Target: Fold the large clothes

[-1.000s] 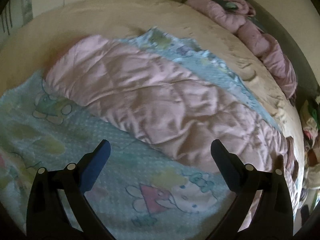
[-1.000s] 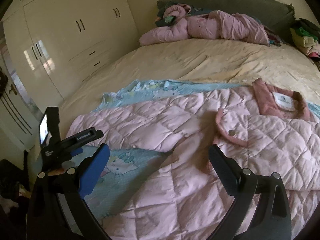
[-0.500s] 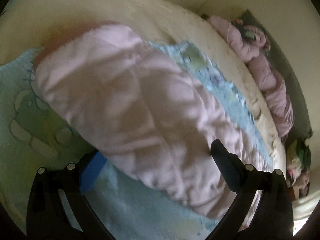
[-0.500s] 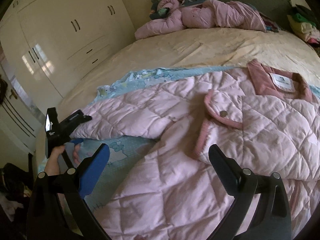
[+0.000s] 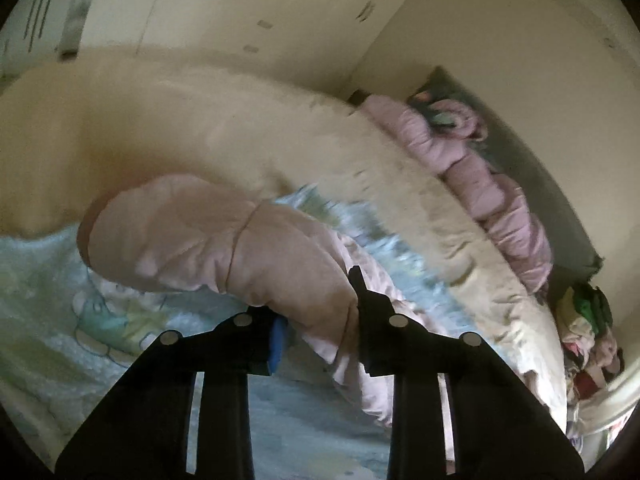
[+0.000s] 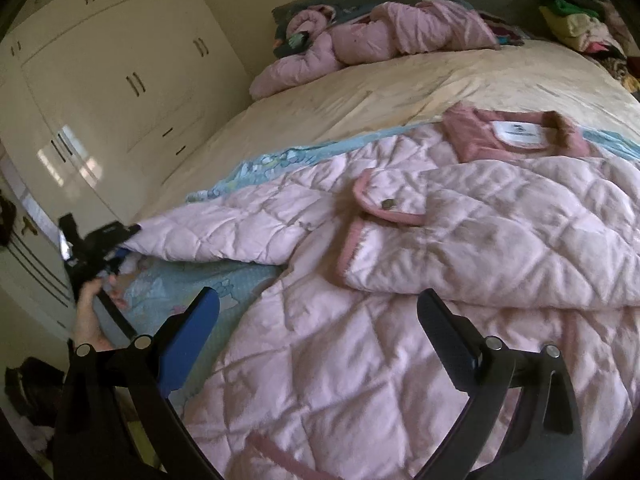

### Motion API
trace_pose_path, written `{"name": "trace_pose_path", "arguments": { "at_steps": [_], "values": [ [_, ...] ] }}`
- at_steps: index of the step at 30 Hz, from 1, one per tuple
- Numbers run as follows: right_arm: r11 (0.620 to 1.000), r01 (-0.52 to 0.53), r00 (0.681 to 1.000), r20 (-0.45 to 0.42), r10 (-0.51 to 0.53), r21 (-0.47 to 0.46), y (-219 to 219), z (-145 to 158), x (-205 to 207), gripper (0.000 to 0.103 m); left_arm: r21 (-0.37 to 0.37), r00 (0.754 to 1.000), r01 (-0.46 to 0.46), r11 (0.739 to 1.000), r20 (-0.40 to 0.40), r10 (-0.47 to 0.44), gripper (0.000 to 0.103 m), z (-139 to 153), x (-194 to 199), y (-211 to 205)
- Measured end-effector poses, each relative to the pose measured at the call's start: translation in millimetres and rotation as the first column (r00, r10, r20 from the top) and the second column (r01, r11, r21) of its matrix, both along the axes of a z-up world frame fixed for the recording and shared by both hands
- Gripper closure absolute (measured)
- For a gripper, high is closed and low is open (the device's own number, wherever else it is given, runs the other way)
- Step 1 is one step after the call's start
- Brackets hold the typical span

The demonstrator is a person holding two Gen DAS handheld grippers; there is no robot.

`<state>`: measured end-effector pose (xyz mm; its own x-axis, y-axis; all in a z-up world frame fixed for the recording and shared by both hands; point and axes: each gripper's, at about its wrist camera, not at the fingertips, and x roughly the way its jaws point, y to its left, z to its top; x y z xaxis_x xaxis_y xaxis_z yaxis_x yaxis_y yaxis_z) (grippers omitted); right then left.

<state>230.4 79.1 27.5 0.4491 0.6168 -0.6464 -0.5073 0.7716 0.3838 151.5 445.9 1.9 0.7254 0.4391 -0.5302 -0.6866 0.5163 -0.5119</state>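
Note:
A large pink quilted jacket [image 6: 460,264] lies spread on the bed, collar and label at the far right, one sleeve stretched left. My left gripper [image 5: 320,312] is shut on that sleeve [image 5: 224,248] near its cuff end, the fabric bunched between its fingers. The left gripper also shows in the right wrist view [image 6: 116,240] at the sleeve's tip, held by a hand. My right gripper [image 6: 320,320] is open and empty, hovering over the jacket's lower body.
A light blue cartoon blanket [image 5: 60,300] lies under the jacket on a cream bedspread [image 6: 400,92]. Another pink garment [image 6: 372,36] lies by the headboard. A clothes pile [image 6: 576,20] sits far right. White wardrobes [image 6: 112,92] stand left.
My left gripper moved onto the sleeve end and shut on it. My right gripper drifted closer over the jacket, still open.

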Motion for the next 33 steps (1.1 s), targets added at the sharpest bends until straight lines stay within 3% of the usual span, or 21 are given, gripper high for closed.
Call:
{"name": "trace_pose_path", "arguments": {
  "at_steps": [11, 17, 23, 33],
  "values": [
    [0.986, 0.148, 0.989, -0.009, -0.148, 0.075, -94.2, 17.6, -20.9, 0.004, 0.177, 0.988, 0.101, 0.979, 0.094, -0.119, 0.086, 96.9, -0.2, -87.0],
    [0.974, 0.200, 0.980, -0.024, -0.199, 0.108, -137.0, 21.1, -32.5, 0.004, 0.291, 0.965, 0.201, 0.935, 0.103, -0.240, 0.088, 136.8, 16.9, -161.7],
    [0.958, 0.247, 0.969, -0.041, -0.244, 0.145, -177.5, 26.1, -45.2, 0.004, 0.362, 0.934, 0.307, 0.880, 0.064, -0.352, 0.090, 145.8, 37.2, -225.7],
    [0.924, 0.330, 0.944, -0.060, -0.324, 0.196, -239.6, 34.4, -60.2, 0.004, 0.388, 0.852, 0.482, 0.786, 0.001, -0.523, 0.091, 139.6, 72.4, -299.0]
  ]
}}
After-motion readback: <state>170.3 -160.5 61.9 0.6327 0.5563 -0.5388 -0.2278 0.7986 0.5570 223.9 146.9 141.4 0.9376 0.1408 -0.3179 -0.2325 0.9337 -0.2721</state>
